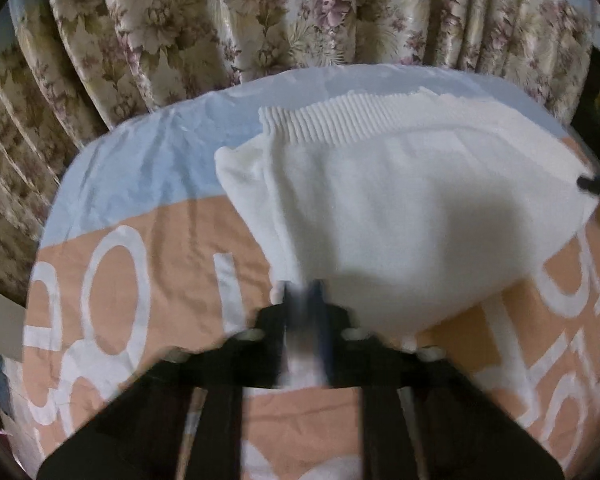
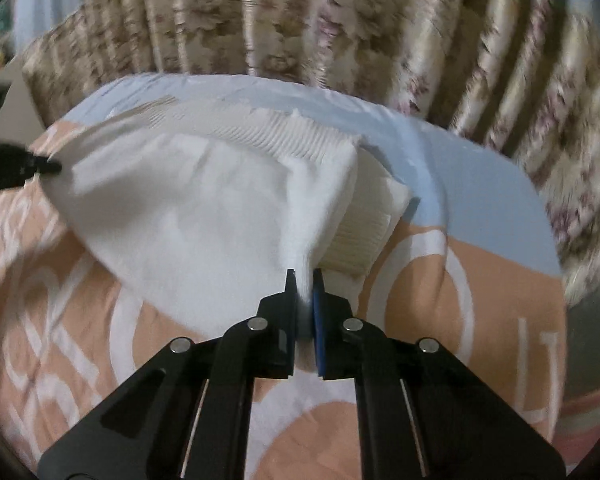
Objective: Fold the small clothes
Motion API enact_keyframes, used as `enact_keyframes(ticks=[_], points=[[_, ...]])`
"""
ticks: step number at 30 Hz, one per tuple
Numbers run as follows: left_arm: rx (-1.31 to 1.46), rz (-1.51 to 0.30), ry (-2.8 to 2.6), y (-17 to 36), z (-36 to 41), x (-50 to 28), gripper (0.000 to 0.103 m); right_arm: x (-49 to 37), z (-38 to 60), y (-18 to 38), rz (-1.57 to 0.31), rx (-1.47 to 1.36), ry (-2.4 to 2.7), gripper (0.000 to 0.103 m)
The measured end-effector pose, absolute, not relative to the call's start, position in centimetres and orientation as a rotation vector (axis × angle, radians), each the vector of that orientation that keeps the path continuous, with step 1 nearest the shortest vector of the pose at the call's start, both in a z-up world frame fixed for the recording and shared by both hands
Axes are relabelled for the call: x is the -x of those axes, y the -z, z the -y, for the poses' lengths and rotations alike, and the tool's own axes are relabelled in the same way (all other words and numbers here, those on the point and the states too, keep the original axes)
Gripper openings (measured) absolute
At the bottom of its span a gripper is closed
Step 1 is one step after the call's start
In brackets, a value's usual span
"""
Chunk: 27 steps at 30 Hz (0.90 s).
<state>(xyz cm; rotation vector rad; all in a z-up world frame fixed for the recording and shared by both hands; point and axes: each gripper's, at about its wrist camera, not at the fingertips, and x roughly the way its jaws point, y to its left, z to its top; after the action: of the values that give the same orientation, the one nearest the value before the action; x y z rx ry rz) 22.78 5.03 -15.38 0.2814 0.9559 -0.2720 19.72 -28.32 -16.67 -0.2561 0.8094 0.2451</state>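
A white knit garment point(image 1: 400, 208) with a ribbed hem lies partly lifted over a bed sheet; it also shows in the right wrist view point(image 2: 204, 208). My left gripper point(image 1: 302, 292) is shut on the garment's near left corner. My right gripper point(image 2: 304, 280) is shut on its near right corner, cloth pinched between the blue pads. Each gripper's tip shows at the edge of the other's view: the right one at the garment's right end point(image 1: 588, 182), the left one at its left end point(image 2: 48, 166). The garment hangs stretched between them.
The bed sheet point(image 1: 172, 240) is orange and pale blue with large white letters. A floral curtain point(image 1: 260, 16) hangs close behind the bed's far edge. A dark gap shows at the right in the right wrist view point(image 2: 588, 320).
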Motion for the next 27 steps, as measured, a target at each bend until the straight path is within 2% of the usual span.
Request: enact_keyframes(ticks=[5, 11, 12, 14, 15, 16, 18, 19, 21, 22, 24, 27], points=[[-0.278, -0.977, 0.285, 17.2, -5.7, -21.5, 0.007, -19.2, 28.2, 19.4, -0.856, 0.352, -0.253, 0.007], [-0.256, -0.99, 0.294, 18.2, -6.0, -21.1, 0.009, -19.6, 28.8, 20.5, -0.878, 0.274, -0.236, 0.008], [-0.258, -0.991, 0.285, 18.2, -6.0, -21.2, 0.013, -19.6, 28.9, 20.5, -0.882, 0.267, -0.233, 0.008], [-0.27, -0.99, 0.264, 17.9, -6.1, -21.3, 0.03, -19.5, 29.0, 20.3, -0.887, 0.244, -0.235, 0.01], [-0.29, -0.969, 0.232, 17.3, -6.3, -21.3, 0.047, -19.5, 29.3, 19.9, -0.889, 0.215, -0.245, 0.015], [-0.301, -0.943, 0.209, 16.5, -6.4, -21.3, 0.053, -19.3, 29.6, 19.2, -0.879, 0.186, -0.249, 0.021], [-0.29, -0.918, 0.196, 15.1, -6.9, -21.3, 0.057, -18.8, 30.0, 17.2, -0.831, 0.125, -0.252, 0.033], [-0.269, -0.904, 0.191, 14.1, -7.1, -21.6, 0.066, -18.9, 30.2, 16.4, -0.809, 0.108, -0.246, 0.037], [-0.248, -0.893, 0.193, 13.1, -6.6, -22.4, 0.071, -19.9, 29.9, 14.7, -0.756, 0.087, -0.208, 0.049], [-0.244, -0.888, 0.199, 12.7, -6.0, -23.0, 0.072, -20.8, 29.5, 14.3, -0.738, 0.081, -0.189, 0.051], [-0.249, -0.89, 0.207, 12.6, -4.1, -24.7, 0.075, -23.0, 28.5, 14.5, -0.74, 0.075, -0.185, 0.052], [-0.214, -0.9, 0.253, 13.8, -1.3, -27.9, 0.076, -27.2, 26.0, 16.3, -0.784, 0.054, -0.222, 0.051]])
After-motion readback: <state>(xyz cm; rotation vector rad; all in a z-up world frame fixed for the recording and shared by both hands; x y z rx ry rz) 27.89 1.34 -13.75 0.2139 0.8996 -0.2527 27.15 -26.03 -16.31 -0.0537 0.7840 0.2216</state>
